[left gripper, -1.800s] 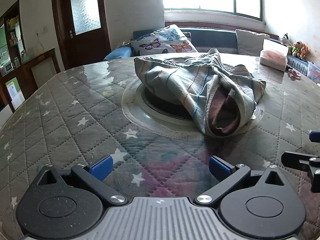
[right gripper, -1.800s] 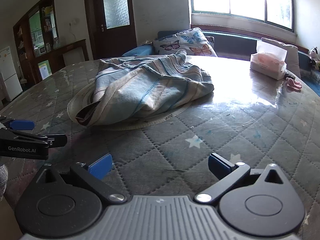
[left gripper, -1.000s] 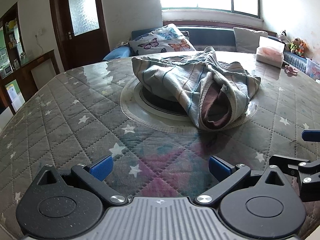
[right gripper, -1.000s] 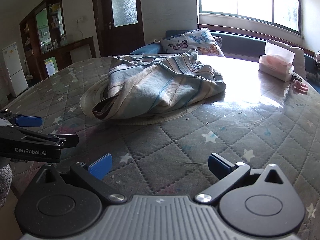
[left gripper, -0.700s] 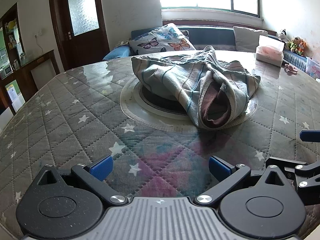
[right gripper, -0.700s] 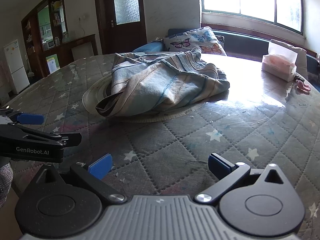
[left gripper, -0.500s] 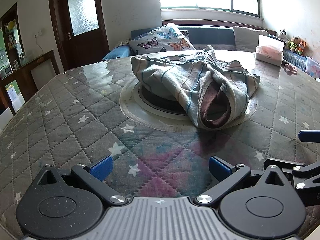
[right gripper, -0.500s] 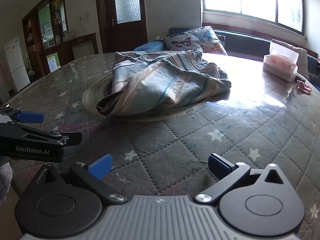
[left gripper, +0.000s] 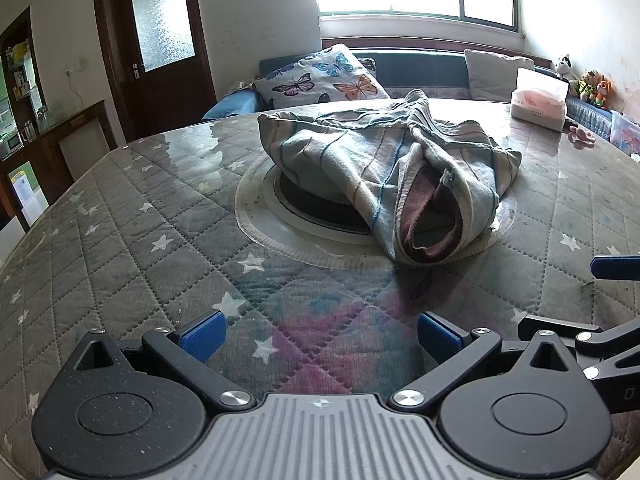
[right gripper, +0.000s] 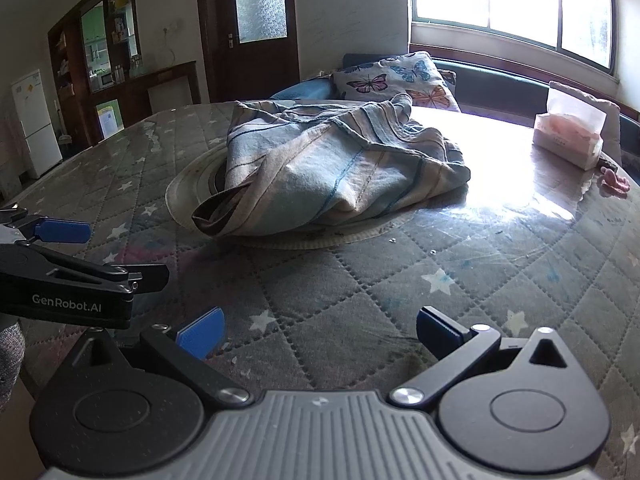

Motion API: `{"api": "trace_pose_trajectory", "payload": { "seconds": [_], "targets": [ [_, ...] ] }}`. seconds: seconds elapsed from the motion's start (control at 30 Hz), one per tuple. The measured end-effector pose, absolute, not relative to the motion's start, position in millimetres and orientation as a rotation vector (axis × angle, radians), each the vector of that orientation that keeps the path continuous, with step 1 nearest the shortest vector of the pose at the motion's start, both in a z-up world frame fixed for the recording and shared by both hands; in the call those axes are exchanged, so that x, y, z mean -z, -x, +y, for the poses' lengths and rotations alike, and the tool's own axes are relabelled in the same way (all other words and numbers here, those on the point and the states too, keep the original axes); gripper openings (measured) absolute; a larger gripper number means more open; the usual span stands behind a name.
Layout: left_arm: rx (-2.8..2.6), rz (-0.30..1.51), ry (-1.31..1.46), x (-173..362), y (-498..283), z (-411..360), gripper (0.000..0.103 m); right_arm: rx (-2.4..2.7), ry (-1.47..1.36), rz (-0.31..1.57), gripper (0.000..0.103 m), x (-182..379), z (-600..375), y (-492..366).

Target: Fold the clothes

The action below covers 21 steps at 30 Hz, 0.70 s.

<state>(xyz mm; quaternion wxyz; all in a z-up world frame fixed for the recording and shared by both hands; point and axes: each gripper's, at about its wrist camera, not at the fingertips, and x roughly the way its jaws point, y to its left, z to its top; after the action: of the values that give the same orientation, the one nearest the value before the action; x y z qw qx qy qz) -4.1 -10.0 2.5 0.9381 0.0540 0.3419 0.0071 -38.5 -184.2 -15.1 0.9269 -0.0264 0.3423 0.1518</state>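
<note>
A round surface (left gripper: 120, 216) covered in grey star-quilted fabric carries a crumpled striped garment (left gripper: 384, 168) at its centre, over a round inset (left gripper: 256, 216). A tissue pack (left gripper: 538, 98) and a small pink item (left gripper: 582, 135) sit near its far right edge.

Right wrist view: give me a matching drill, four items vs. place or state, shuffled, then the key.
Items:
1. striped garment
2. tissue pack
3. right tongs
4. butterfly pillow

Place or state:
A. open, holding nothing
B. beyond the table, on the sofa
C. crumpled on the round centre disc
D. far right of the tabletop

Pairs: 1-C, 2-D, 3-A, 4-B
</note>
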Motion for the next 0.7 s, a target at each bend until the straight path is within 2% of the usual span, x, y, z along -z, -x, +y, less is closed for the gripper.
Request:
{"api": "trace_pose_trajectory", "payload": {
  "seconds": [0.7],
  "targets": [
    [-0.009,0.700,-0.119,-9.5,-15.1,-8.3,0.103,-0.327,0.078,0.706,0.103,10.2,-174.2,15.9]
  ]
}}
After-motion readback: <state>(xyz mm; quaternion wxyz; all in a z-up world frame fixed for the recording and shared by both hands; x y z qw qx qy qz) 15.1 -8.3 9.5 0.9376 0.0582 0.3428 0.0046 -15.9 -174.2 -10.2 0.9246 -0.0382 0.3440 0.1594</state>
